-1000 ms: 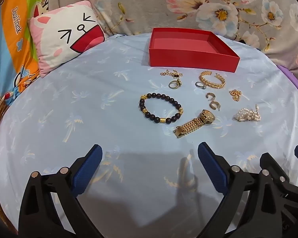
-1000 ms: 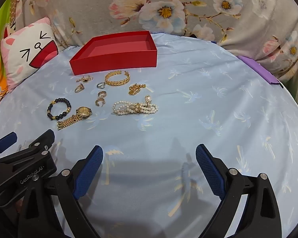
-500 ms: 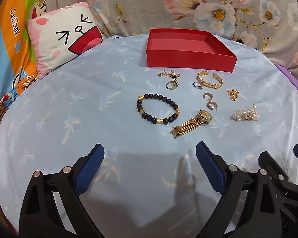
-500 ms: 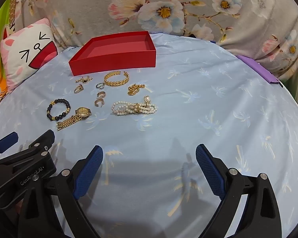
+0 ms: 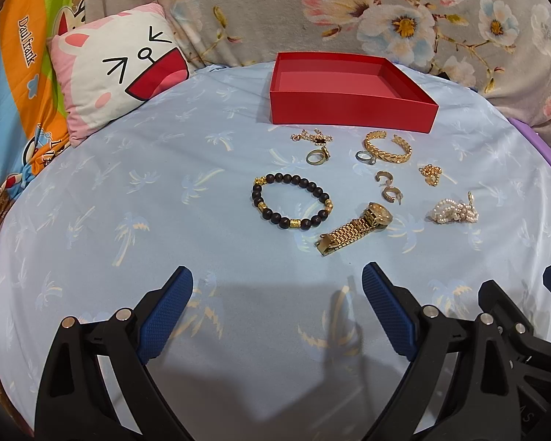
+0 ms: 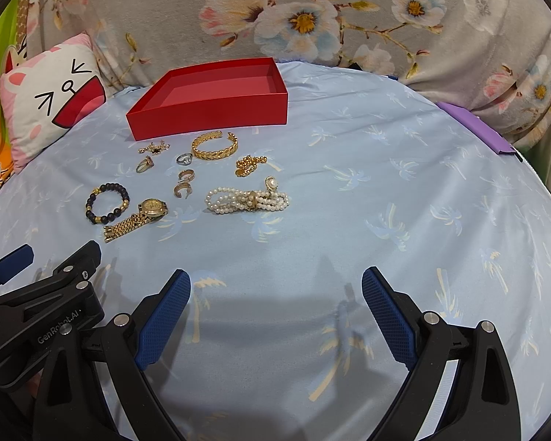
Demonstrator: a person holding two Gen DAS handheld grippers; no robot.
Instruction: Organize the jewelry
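meanwhile both the left gripper [image 5: 277, 312] and right gripper [image 6: 275, 312] hang wide open, holding nothing, near the gold watch [image 5: 356, 228] on the bed [image 5: 128, 198].

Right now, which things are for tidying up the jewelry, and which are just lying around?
For the job:
red box
gold watch
black bead bracelet
pearl bracelet
gold cuff bracelet
gold chain
rings
hoop earrings
brooch

Just lying about:
cartoon pillow
flowered blanket
purple object
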